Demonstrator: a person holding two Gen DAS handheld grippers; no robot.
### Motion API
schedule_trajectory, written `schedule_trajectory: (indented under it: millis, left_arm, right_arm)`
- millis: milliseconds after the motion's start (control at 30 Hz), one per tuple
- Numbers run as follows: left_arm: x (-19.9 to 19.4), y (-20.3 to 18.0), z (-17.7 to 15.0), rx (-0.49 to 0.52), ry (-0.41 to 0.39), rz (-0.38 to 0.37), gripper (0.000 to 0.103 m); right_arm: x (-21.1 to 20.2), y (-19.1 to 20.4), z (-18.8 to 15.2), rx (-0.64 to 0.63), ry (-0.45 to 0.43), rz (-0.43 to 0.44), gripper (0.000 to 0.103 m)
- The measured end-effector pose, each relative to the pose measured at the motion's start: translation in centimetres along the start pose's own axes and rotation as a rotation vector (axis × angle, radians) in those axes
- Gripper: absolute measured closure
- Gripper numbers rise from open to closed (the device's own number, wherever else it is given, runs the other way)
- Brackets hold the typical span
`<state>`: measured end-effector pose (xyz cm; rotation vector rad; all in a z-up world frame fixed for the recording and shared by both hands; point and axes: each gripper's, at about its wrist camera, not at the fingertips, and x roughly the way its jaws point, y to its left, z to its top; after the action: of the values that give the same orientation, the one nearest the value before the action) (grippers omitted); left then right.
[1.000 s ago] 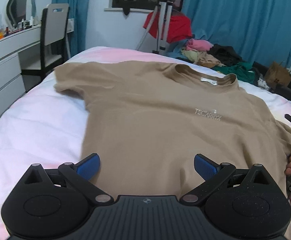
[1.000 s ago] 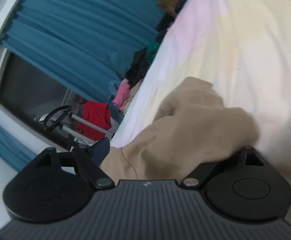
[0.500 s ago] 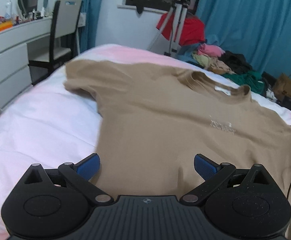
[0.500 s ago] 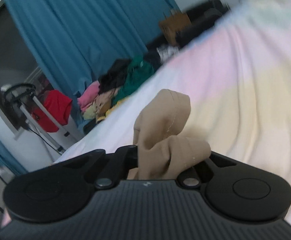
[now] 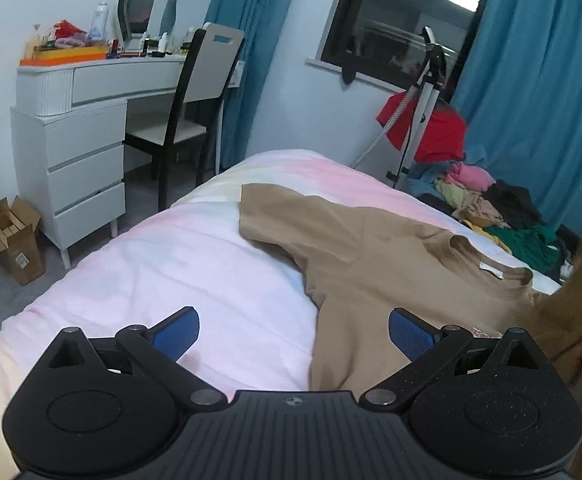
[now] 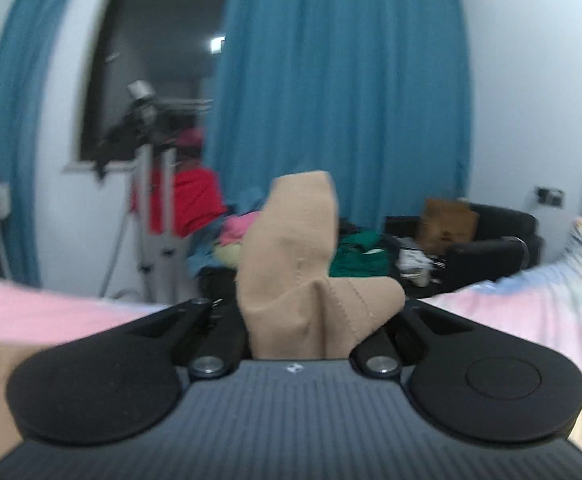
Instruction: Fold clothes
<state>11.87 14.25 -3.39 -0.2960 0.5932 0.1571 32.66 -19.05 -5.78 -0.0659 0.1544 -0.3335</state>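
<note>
One sleeve of the tan T-shirt, spread on the bed, is pinched in the right gripper at three o'clock; left gripper gapes empty, folding barely begun.

Left hand-held gripper: your jaws stand spread wide, blue pads apart and holding nothing, aimed level and forward.
Right hand-held gripper: your jaws are clamped together on bunched tan t-shirt fabric, raised.
</note>
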Motion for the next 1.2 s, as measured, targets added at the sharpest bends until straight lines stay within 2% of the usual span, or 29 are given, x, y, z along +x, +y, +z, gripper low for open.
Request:
schedule_trajectory:
  millis: [133,267,333,400,433,467,500,533,700,900,1000,1133,1200]
  left_arm:
    - [0.8,0.4,-1.0,-0.025,0.014,-0.006,0.001]
    - [2.4,0.4,-1.7,-0.025,0.058,0.001,0.001]
    - [3.0,0.0,-1.8,-0.012,0.056,-0.001,0.001]
    - [3.5,-0.4,-1.9,0.003,0.061,-0.003,0.001]
    - [3.8,-0.7,-2.0,0.009,0.066,-0.006,0.001]
    - [4.0,-0.9,-2.1,0.013,0.071,-0.013,0.001]
    - [4.1,-1.1,-2.1,0.017,0.076,-0.02,0.001]
    - [4.1,-1.3,-2.2,0.025,0.073,-0.024,0.001]
    - [3.2,-2.3,-2.4,0.077,0.039,-0.028,0.001]
    - [0.9,-3.2,-3.0,0.127,0.003,-0.055,0.001]
    - [-0.7,-3.9,-3.7,0.178,0.005,-0.093,0.002]
    - [-3.9,-5.1,-5.2,0.281,0.022,-0.196,0.004]
    - [-5.7,-5.8,-6.2,0.339,0.027,-0.239,0.004]
  right_arm:
    - [1.2,5.9,-2.7,-0.1,0.057,0.057,0.094]
    - [2.5,8.5,-4.6,-0.072,0.181,0.138,0.092]
    - [2.9,8.8,-5.3,-0.056,0.247,0.212,0.09]
    - [2.7,9.1,-5.6,-0.046,0.295,0.29,0.069]
    - [2.6,9.3,-5.8,-0.041,0.319,0.329,0.046]
    - [1.9,8.9,-5.6,-0.027,0.306,0.364,0.023]
    - [0.9,8.3,-5.3,-0.007,0.284,0.398,0.016]
    - [-0.2,7.7,-4.9,0.015,0.261,0.431,0.016]
    - [-6.2,4.8,-2.5,0.066,0.266,0.521,0.016]
    - [-15.9,-2.2,0.0,0.133,0.258,0.596,0.016]
    - [-21.7,-7.3,0.7,0.169,0.22,0.574,0.016]
    - [-27.5,-13.7,0.3,0.217,0.186,0.486,0.016]
    - [-29.2,-16.5,-0.4,0.282,0.187,0.452,0.016]
